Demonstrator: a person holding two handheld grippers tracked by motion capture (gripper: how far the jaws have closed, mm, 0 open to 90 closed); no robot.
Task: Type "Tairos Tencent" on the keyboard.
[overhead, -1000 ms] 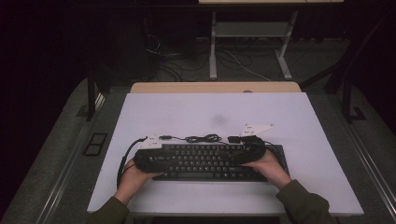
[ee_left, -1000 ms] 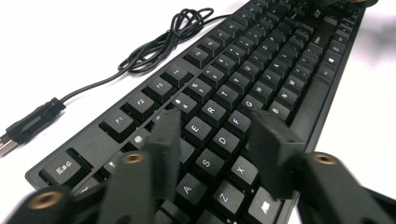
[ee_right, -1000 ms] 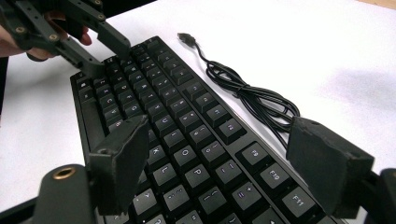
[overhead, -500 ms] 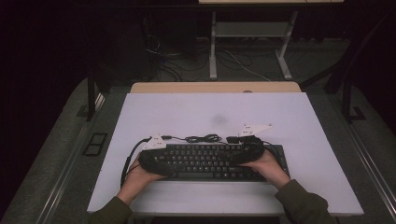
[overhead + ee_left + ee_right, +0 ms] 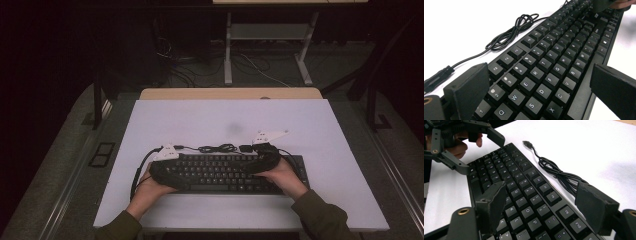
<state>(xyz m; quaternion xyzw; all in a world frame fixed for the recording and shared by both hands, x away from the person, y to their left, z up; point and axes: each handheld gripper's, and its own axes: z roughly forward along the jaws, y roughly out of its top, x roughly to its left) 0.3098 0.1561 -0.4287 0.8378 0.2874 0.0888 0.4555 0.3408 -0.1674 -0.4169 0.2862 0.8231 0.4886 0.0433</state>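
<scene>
Two hand-held grippers, left (image 5: 541, 82) just opened and right (image 5: 544, 202) closing slightly, straddle the keyboard (image 5: 225, 172) unpressed; its cable (image 5: 217, 148) lies beyond on the worktop (image 5: 225, 120).

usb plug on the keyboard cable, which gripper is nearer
Left. The left gripper sits at the keyboard's end beside the usb plug; the right gripper is at the far end.

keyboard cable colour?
Black; the keyboard cable shows best in the right gripper view, coiled on the white table.

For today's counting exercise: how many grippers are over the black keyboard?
2. The left gripper hovers open over the keyboard's left end; the right gripper hovers open over its right half. None seems hidden.
</scene>
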